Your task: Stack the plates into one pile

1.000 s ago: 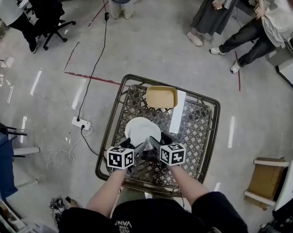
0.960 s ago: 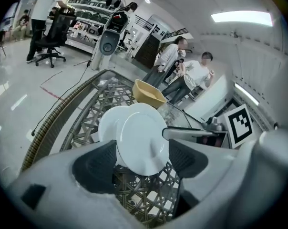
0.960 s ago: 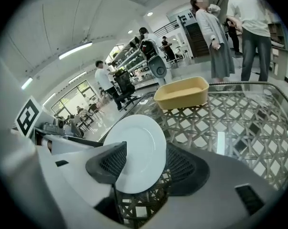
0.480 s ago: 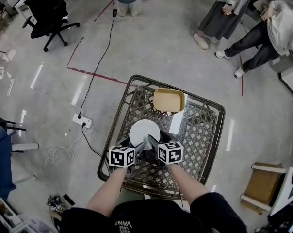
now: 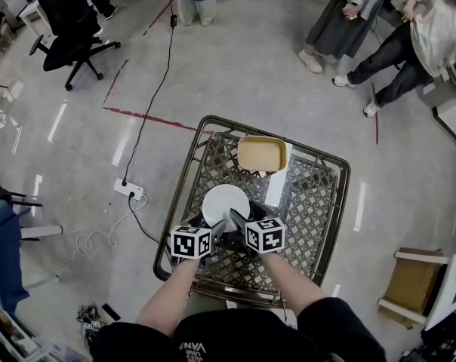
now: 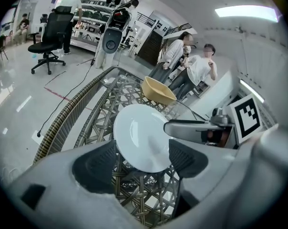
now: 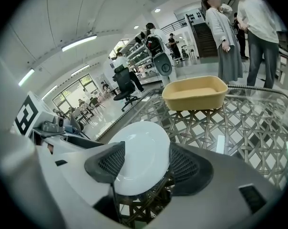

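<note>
A small white plate [image 5: 226, 204] lies on the woven wicker table [image 5: 184, 178], near its front edge. Behind it, at the table's far side, stands a yellow rectangular dish [image 5: 261, 154]. Both grippers meet at the plate's near rim. My left gripper [image 5: 219, 231] comes in from the left, jaws wide, with the plate [image 6: 139, 132] between them. My right gripper [image 5: 239, 225] comes in from the right. Its jaws are opening around the same plate [image 7: 144, 151] and I see no pad pressing on it. The yellow dish [image 7: 195, 92] stands clear of both.
A white strip [image 5: 275, 176] lies on the table right of the plate. A power strip [image 5: 127, 190] and its cable lie on the floor at left. An office chair [image 5: 69, 21] stands far left, people [image 5: 386, 29] stand beyond the table, and a cardboard box [image 5: 414, 277] sits at right.
Both grippers have sunk a little and drawn closer together at the plate's near rim. The plate and the yellow dish have stayed where they were.
</note>
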Demonstrator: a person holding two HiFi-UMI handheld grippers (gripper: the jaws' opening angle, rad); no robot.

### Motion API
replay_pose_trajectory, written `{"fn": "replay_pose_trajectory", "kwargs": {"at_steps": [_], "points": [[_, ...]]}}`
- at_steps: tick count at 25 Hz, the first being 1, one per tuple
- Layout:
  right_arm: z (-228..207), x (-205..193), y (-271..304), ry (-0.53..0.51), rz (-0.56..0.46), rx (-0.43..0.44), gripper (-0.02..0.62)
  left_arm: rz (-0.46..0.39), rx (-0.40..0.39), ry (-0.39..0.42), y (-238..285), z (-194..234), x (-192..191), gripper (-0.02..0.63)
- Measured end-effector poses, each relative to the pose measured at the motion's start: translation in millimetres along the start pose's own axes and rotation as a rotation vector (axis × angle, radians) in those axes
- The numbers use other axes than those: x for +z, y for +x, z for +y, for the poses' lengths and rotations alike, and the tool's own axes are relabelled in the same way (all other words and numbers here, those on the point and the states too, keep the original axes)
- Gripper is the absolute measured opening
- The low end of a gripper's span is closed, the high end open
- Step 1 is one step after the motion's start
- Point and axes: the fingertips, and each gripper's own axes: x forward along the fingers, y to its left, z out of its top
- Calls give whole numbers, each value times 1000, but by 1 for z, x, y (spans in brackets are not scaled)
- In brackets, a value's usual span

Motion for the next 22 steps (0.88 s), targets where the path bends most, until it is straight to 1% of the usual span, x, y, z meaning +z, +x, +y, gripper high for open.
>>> {"fn": "replay_pose_trajectory", "kwargs": {"at_steps": [7, 10, 13, 14, 17, 19, 21, 22], "points": [[5, 4, -19, -25, -26, 8, 270, -58, 10, 21, -13, -7, 9, 339], [10, 8, -33, -37, -49, 16, 270, -94, 20, 45, -24, -13, 13, 339], [15, 12, -51, -69, -85, 20, 267, -133, 30, 75, -37, -23, 15, 339], [18, 12, -57, -81, -95, 23, 257, -144, 35, 85, -42, -26, 15, 339], [24, 10, -76, -119, -121, 25, 203, -181, 58, 118, -56, -37, 12, 337], [26, 9, -93, -152, -148, 19, 130, -212, 70, 136, -65, -46, 9, 337], [29, 8, -112, -180, -178, 15, 76, -242, 79, 147, -76, -57, 5, 331], [30, 7, -122, -186, -193, 15, 42, -259, 83, 150, -83, -62, 2, 314]]}}
